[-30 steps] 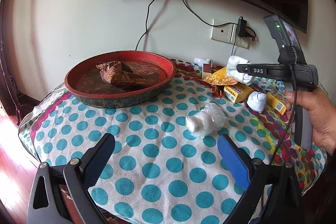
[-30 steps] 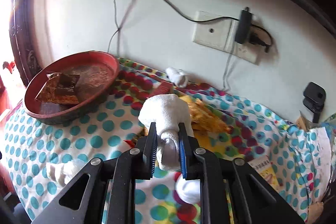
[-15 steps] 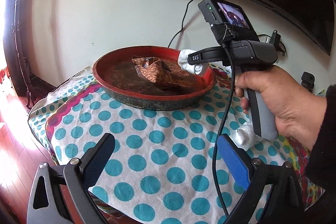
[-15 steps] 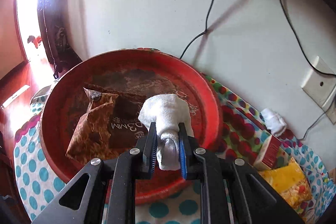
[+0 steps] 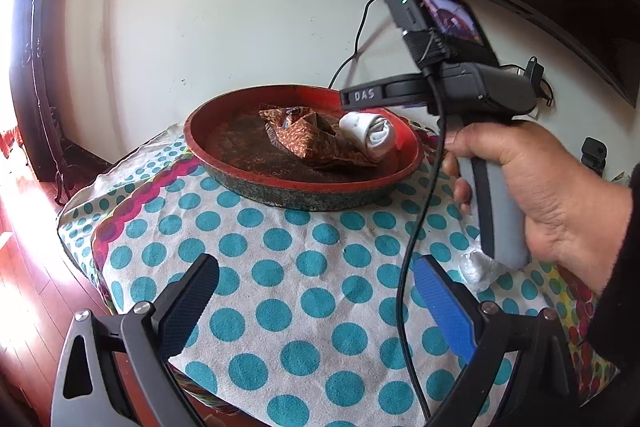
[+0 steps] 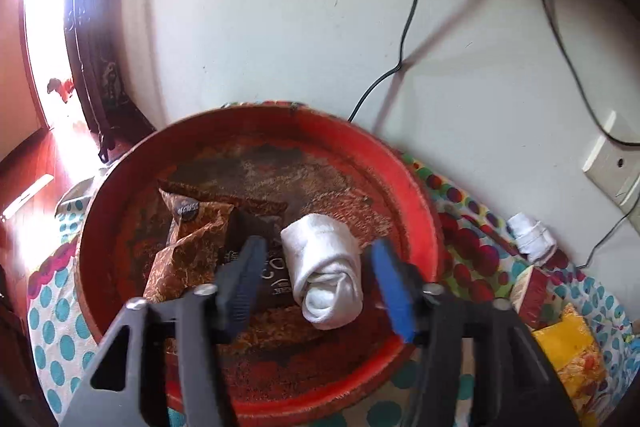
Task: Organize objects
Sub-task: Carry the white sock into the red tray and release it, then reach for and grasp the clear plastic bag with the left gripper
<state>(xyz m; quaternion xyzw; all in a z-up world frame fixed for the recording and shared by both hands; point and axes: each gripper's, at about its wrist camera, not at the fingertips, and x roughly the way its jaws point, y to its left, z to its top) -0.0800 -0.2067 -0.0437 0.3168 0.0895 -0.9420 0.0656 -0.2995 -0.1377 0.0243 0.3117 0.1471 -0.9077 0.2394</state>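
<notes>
- A round red tray (image 6: 420,195) with a worn, mottled floor sits on a tablecloth with teal dots (image 5: 280,291).
- A rolled white cloth (image 6: 326,269) lies inside the tray, touching a brown patterned foil packet (image 6: 192,243).
- The right gripper (image 6: 316,279) has just opened its jaws; they stand apart around the roll, not pressing it.
- The left gripper (image 5: 316,299) hovers near the tray, jaws wide and empty.
</notes>
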